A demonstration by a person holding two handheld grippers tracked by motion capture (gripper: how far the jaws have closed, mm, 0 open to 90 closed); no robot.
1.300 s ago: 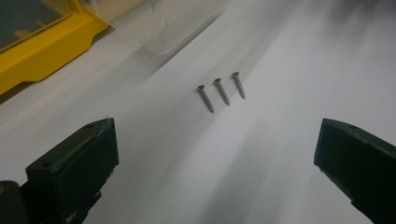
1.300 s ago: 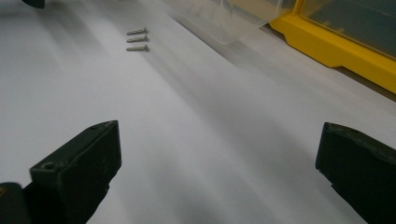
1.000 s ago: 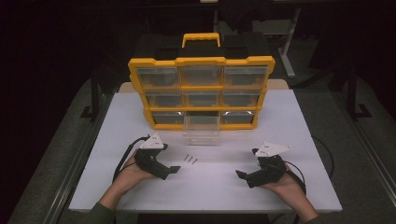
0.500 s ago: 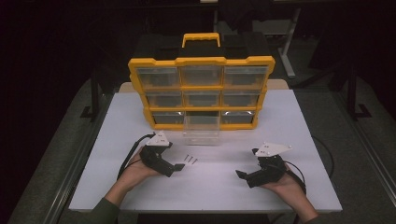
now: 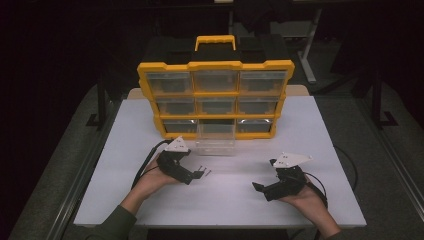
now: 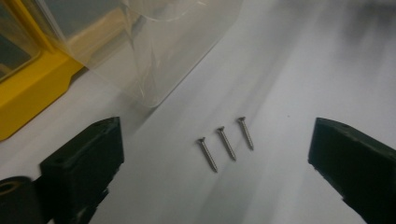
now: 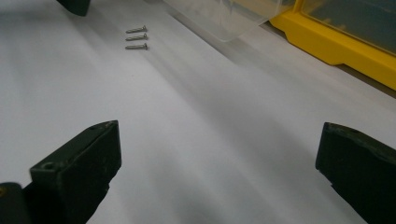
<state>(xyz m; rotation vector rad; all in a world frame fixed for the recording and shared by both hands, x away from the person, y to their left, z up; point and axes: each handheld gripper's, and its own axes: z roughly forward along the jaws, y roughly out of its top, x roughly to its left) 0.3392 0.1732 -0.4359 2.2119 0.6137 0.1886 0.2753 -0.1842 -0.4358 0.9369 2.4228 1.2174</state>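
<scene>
I see no brand, label or writing that I can read on anything here.

Going from the left: my left claw (image 5: 196, 175) sits low over the near left part of the white table (image 5: 310, 125), its jaws spread wide with nothing between them but air. In the left gripper view three small screws (image 6: 226, 143) lie flat on the table just ahead of those jaws, side by side and roughly parallel, heads pointing away from me, none touching another. From above they show as tiny dark marks right at the tip of my left claw.

Just beyond the screws, towards the far side, one clear plastic drawer (image 5: 215, 136) is pulled out of the bottom row of the yellow organiser box (image 5: 216, 97). I cannot tell whether anything lies inside it. The box stands upright at the far middle of the table with one yellow handle (image 5: 215, 42) on top. I count nine drawer slots in three rows of three: eight drawers pushed in and the one drawn out at the bottom centre.

On the right, my right claw (image 5: 265, 190) rests near the table's near edge, well apart from the screws, also gaping wide and holding nothing. One cable (image 5: 345, 165) trails off behind it.
</scene>
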